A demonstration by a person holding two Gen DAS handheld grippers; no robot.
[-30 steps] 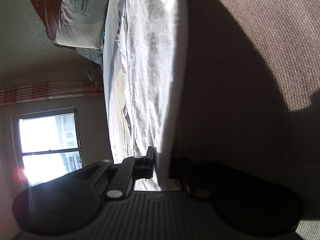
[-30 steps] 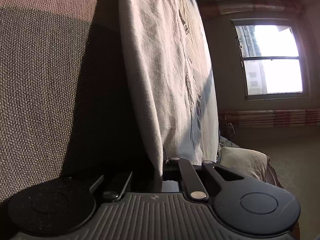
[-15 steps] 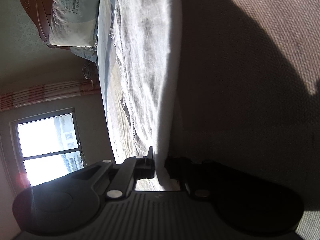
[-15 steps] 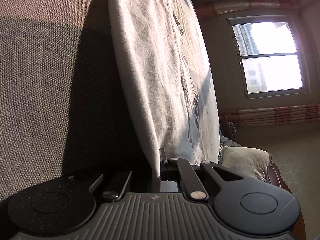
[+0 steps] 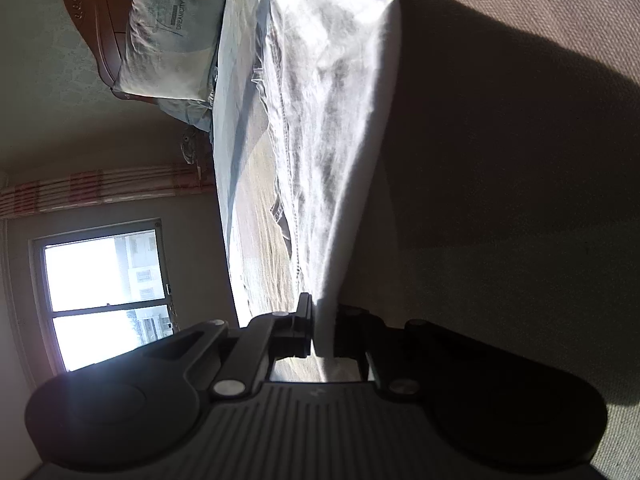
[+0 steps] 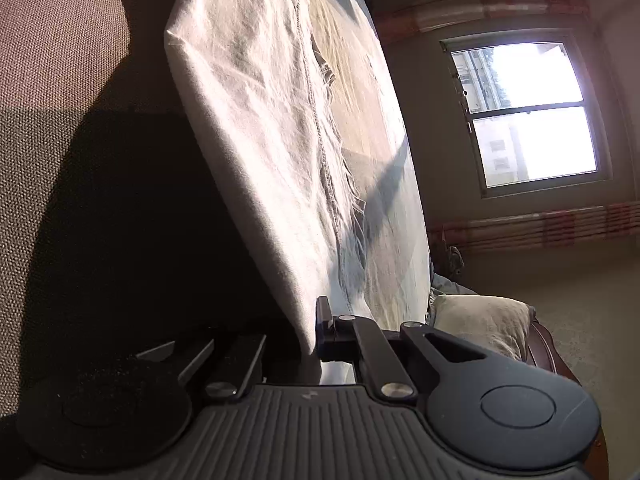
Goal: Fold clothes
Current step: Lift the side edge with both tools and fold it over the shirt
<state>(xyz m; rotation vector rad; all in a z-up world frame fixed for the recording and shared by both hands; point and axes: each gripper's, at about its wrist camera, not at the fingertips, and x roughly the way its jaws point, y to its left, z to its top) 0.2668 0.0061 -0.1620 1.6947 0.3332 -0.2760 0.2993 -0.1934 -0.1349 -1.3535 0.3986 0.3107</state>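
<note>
My left tool [image 5: 322, 326] is closed on one corner of the pale garment [image 5: 320, 120], and my right tool [image 6: 310, 328] is clamped on another corner of it [image 6: 260, 128], so the cloth runs taut from each set of fingers up toward twelve o'clock. In both wrist views the held edge is doubled into a fold and raised off the brown woven bedcover [image 5: 540, 60], which lies in deep shadow beneath it. I judge this to be the carrying part of a fold: a lifted edge on its way across the rest of the garment. The next move calls for keeping both corners level and the tension even, then laying the edge down square so the seam line [image 6: 320, 132] does not skew. Beyond the cloth a light sheet [image 5: 236, 80] covers the bed. Farther off, at eleven o'clock in the left view, a pillow [image 5: 172, 40] leans on the wooden headboard [image 5: 92, 12]; its print reads "DREAMCITY". The window [image 6: 528, 112] glares at two o'clock in the right view.
</note>
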